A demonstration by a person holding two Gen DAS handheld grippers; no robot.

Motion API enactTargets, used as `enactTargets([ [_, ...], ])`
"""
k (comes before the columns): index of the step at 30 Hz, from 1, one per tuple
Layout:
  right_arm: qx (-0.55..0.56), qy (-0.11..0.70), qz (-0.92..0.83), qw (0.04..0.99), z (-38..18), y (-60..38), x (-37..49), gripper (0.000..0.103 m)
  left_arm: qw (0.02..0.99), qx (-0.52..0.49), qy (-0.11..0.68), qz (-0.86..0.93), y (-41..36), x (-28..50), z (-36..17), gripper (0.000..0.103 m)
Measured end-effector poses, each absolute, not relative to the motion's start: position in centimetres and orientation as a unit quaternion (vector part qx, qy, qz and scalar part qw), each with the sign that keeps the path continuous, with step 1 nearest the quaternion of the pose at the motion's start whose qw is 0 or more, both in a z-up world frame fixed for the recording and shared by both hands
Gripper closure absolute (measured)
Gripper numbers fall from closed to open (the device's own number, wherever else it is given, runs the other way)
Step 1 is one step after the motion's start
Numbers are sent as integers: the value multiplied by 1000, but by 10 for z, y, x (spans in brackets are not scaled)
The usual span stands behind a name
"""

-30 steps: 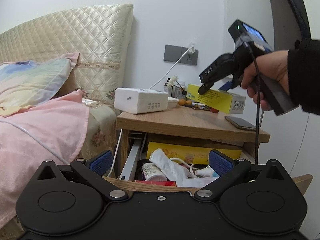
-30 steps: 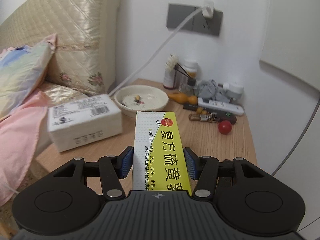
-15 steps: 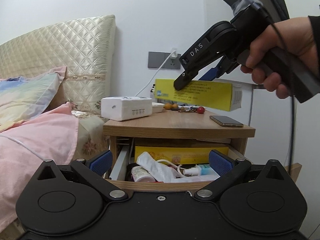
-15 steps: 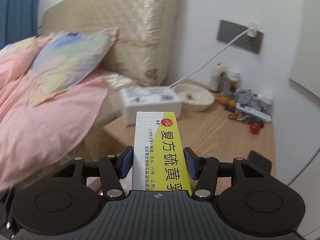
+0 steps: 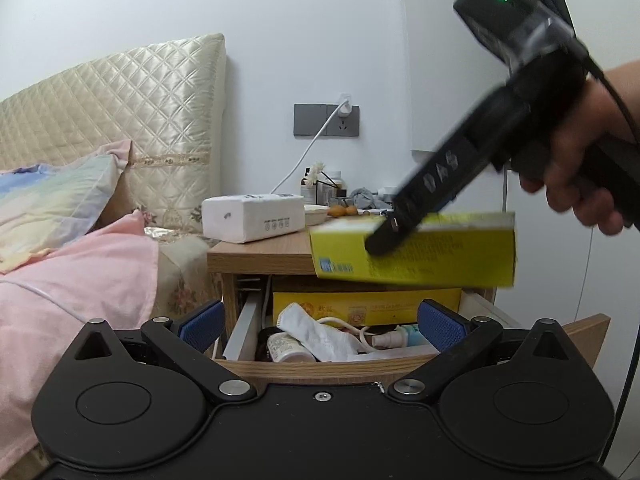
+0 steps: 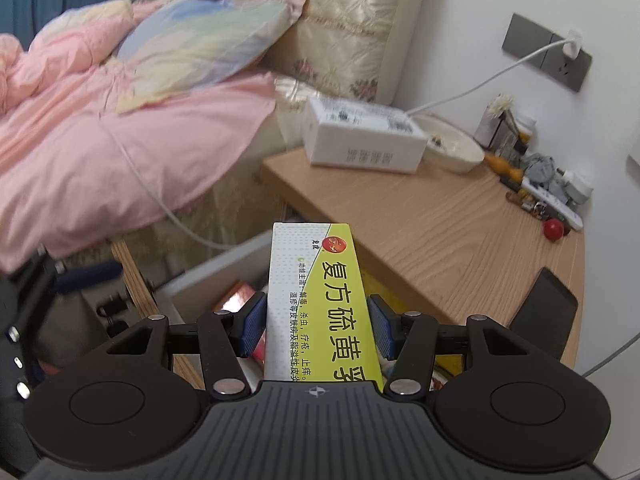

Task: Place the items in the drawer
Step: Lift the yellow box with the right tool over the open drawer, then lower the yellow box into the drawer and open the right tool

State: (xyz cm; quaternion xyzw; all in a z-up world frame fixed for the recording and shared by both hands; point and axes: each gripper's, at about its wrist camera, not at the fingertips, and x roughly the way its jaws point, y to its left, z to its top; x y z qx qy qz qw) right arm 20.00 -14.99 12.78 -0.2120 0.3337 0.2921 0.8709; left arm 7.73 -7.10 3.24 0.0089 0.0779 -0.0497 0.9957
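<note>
1. Left claw [image 5: 320, 328]: fingers spread, holding nothing, low in front of the open drawer [image 5: 320, 364].
2. Drawer: pulled out below the counter [image 6: 460, 236] front edge.
3. Right claw [image 6: 316, 322]: pinching the yellow box [image 6: 320, 300] above the drawer, near the counter's front edge.

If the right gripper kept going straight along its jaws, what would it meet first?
Probably the clutter in the open drawer: the right gripper, shut on the yellow box, points down over it. Depth is unclear.
</note>
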Motion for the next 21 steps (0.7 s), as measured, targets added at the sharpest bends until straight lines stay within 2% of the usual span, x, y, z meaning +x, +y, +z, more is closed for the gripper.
enactTargets([
  [21, -238, 386, 255, 854, 43, -161, 248, 45, 994, 24, 87, -56, -73, 82, 28, 1],
])
